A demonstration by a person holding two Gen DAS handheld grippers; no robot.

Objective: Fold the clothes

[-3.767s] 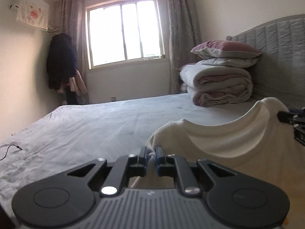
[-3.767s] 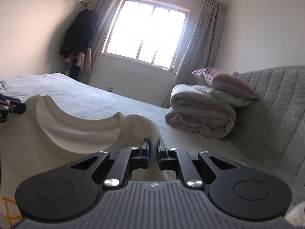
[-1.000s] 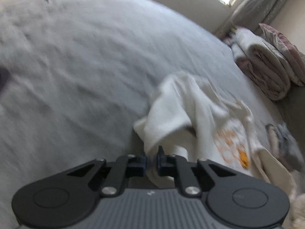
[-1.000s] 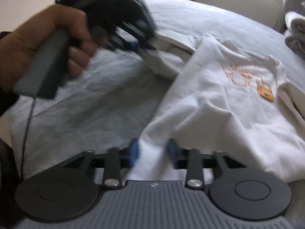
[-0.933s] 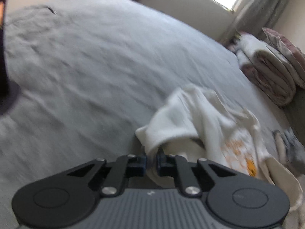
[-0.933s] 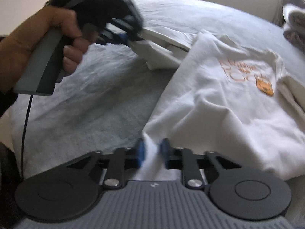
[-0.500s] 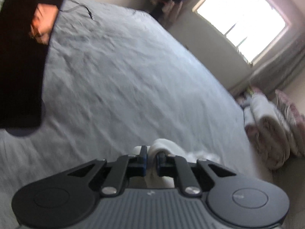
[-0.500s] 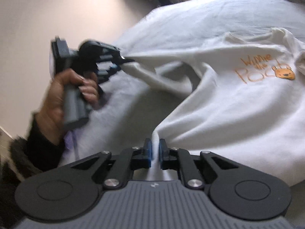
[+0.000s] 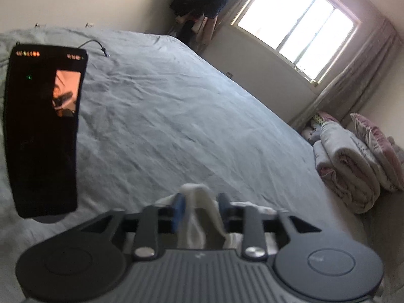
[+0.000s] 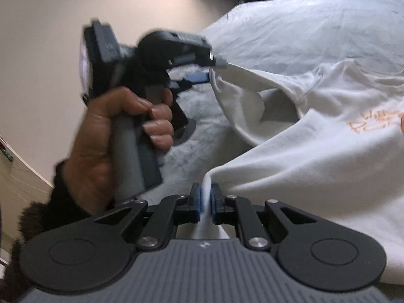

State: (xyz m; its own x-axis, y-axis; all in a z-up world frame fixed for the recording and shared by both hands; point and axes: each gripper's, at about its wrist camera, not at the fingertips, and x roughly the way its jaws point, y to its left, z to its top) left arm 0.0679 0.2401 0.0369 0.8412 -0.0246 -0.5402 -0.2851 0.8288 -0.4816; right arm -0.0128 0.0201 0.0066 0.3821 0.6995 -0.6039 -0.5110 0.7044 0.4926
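No legible text, shirt print point(image 10: 373, 122) blurred.

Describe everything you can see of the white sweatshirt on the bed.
The white sweatshirt is soft, thick-looking cotton with orange lettering on the chest, lying rumpled, chest up, on the grey bedsheet. The right hand-held gripper pinches an edge. The left hand-held gripper has open fingers around a lifted fold.

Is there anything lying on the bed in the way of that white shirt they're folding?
Nothing visible. The white sweatshirt lies on bare grey bedsheet. The folded quilts sit far off by the headboard. The right gripper is already clamped on the hem.
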